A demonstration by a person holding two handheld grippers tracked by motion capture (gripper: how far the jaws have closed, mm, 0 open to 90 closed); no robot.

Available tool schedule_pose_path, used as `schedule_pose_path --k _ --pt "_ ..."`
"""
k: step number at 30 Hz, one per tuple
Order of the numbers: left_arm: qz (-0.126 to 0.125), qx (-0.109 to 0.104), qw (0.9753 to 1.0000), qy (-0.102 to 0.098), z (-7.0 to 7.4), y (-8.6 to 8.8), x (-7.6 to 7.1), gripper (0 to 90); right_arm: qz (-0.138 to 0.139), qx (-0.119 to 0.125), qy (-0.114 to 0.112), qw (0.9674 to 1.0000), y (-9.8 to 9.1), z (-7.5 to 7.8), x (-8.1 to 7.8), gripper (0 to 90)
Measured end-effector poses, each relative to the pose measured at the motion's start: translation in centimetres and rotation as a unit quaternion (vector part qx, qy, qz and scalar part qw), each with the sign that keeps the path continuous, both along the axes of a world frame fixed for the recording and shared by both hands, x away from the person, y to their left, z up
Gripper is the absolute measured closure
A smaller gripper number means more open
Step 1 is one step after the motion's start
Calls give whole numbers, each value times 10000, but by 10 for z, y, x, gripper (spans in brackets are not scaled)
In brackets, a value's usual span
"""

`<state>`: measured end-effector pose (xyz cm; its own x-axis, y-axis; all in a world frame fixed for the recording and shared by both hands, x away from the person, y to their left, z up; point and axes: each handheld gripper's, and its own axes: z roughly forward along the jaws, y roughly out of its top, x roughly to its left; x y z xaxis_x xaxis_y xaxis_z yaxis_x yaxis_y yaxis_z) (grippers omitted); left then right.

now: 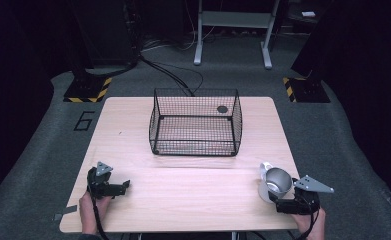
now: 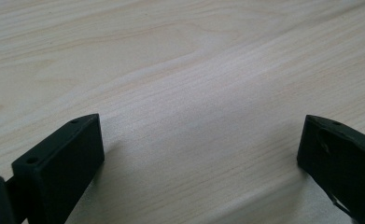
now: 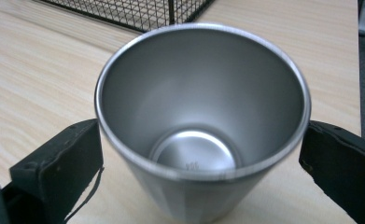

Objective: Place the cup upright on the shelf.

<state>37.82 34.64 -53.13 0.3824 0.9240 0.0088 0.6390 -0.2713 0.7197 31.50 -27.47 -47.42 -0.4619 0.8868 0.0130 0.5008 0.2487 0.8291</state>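
A steel cup (image 1: pixel 276 182) stands near the table's front right corner, and in the right gripper view its open mouth (image 3: pixel 201 100) faces me with nothing inside. My right gripper (image 3: pixel 201 154) is open wide with one jaw on each side of the cup, close to its wall; whether they touch it is unclear. In the high view the right gripper (image 1: pixel 283 202) sits just in front of the cup. My left gripper (image 1: pixel 125 186) rests at the front left of the table, open, with bare wood (image 2: pixel 199 140) between its jaws.
A black wire basket (image 1: pixel 195 127) stands at the middle back of the wooden table (image 1: pixel 183 195), with a small dark disc (image 1: pixel 222 109) at its far right. A white piece (image 1: pixel 265 167) shows at the cup's far left side.
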Motion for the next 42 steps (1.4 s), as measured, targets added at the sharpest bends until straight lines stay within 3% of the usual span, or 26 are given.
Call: schedule_pose_path --k 11,20,42 --pt "1 -4 10000 0 0 0 0 5 174 -108 30 9998 11 8 18 0" --pt "-2 -13 10000 3 0 0 0 5 75 -114 27 9999 11 7 17 45" --pt "1 -13 10000 2 0 0 0 5 50 -77 111 9999 11 6 20 54"
